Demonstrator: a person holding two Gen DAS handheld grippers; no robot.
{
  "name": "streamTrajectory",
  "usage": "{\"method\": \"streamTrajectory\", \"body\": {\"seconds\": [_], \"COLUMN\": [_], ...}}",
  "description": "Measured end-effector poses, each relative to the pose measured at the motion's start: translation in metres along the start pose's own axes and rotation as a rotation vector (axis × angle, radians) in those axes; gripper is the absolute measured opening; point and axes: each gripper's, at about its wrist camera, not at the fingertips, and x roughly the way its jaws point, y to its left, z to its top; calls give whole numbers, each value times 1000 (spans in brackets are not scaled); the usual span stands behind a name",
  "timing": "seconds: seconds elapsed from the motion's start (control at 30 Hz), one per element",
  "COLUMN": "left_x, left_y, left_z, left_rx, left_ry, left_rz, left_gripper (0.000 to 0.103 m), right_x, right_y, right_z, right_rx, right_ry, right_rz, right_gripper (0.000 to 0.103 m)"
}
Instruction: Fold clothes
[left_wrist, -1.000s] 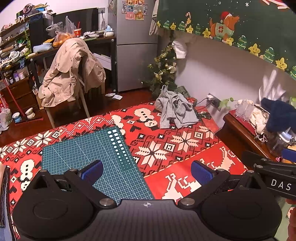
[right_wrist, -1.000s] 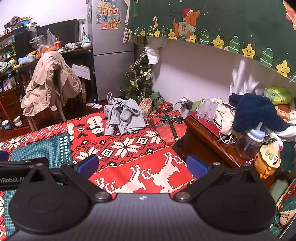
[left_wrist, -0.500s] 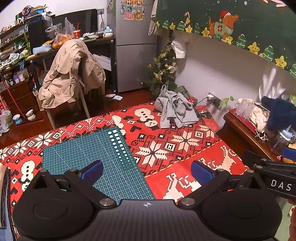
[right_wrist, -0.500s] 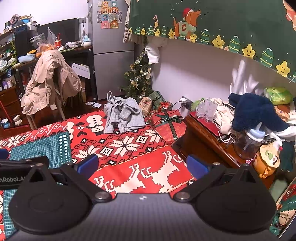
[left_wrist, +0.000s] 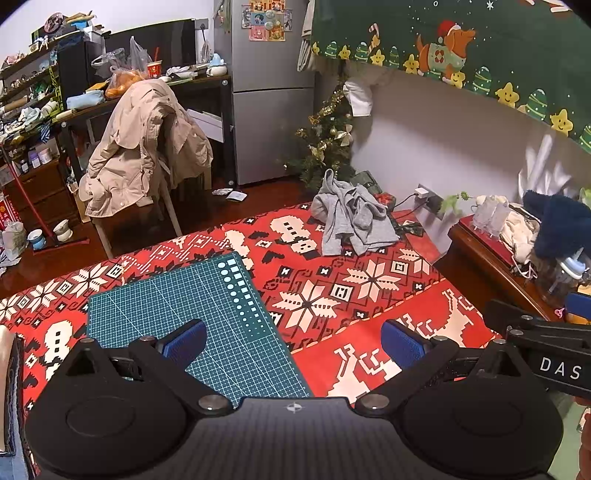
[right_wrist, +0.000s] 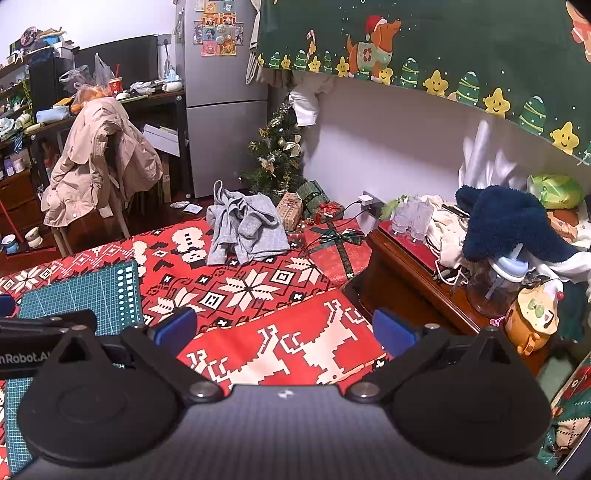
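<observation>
The left gripper (left_wrist: 293, 341) and the right gripper (right_wrist: 284, 326) both have their jaws wide apart and hold nothing. The grey garment (right_wrist: 245, 225) lies crumpled at the far end of the red patterned cloth (right_wrist: 258, 291), well apart from both. It looks soft and light, so I would pinch a free edge or corner.
</observation>
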Motion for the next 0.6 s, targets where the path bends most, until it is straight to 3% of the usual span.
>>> {"method": "streamTrajectory", "body": {"seconds": [0.6], "left_x": [-3], "left_y": [-2], "left_z": [-1], "left_rx": [3], "left_ry": [-10], "left_rz": [3], "left_gripper": [102], "right_x": [-1], "right_y": [-3], "right_z": [1], "right_rx": [6], "right_ry": [-4], "right_rz": [4], "right_gripper": [102]}}
